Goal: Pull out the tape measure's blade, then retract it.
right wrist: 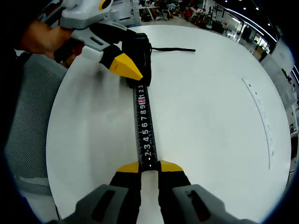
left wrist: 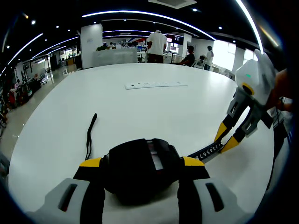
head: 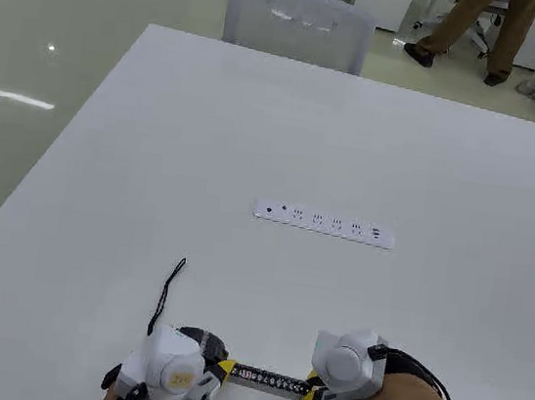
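Head view: your left gripper point(head: 212, 360) and right gripper point(head: 316, 392) work at the near edge of the white table point(head: 256, 139). The tape measure point(head: 202, 339) is at the left one, and its blade point(head: 268, 380) stretches right to the other. A power strip point(head: 324, 223) lies farther out.

Left gripper view: your jaws are clamped on the tape measure point(left wrist: 140, 170), and its strap point(left wrist: 89, 133) trails to the left.

Right gripper view: your jaws pinch the near end of the blade point(right wrist: 144, 126).

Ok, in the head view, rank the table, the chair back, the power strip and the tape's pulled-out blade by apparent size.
Largest to smallest:
1. table
2. chair back
3. power strip
4. blade
The chair back is farthest from the camera, so it ranks only as it looks here.
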